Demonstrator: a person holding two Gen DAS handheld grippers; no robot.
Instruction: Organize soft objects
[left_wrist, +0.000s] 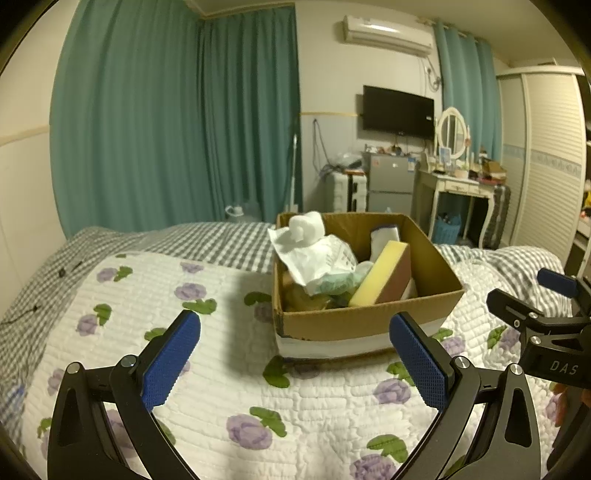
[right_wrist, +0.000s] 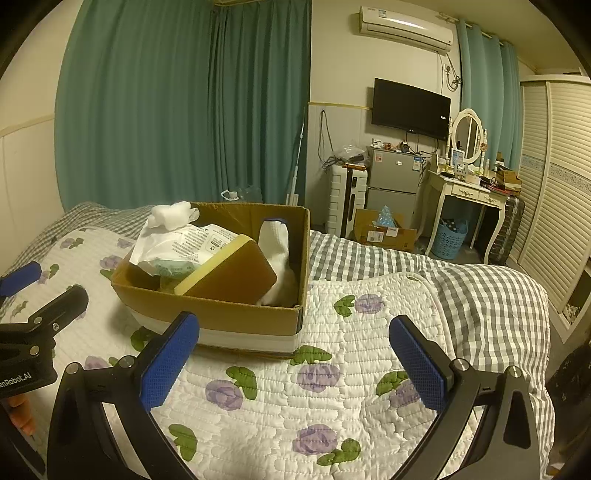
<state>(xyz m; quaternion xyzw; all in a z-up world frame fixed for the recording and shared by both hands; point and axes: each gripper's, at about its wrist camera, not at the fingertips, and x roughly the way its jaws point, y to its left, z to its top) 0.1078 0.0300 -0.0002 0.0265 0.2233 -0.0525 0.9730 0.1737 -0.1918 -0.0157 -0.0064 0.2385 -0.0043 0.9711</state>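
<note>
A cardboard box (left_wrist: 369, 321) sits on the floral quilt (left_wrist: 221, 369) and holds soft things: a yellow and brown sponge (left_wrist: 384, 275), a white wipes packet (left_wrist: 314, 258), a white roll (left_wrist: 306, 225) on top, and a white sock (left_wrist: 384, 236). The box (right_wrist: 221, 314), sponge (right_wrist: 229, 269), packet (right_wrist: 177, 243) and sock (right_wrist: 277, 247) also show in the right wrist view. My left gripper (left_wrist: 295, 354) is open and empty, just short of the box. My right gripper (right_wrist: 295, 354) is open and empty, in front of the box's right corner.
The quilt lies on a grey checked bed cover (right_wrist: 480, 295). Beyond the bed stand a small fridge (right_wrist: 395, 181), a white dressing table (right_wrist: 469, 195), a blue basket (right_wrist: 448, 240), an open carton on the floor (right_wrist: 384, 230) and a wardrobe (right_wrist: 554, 203).
</note>
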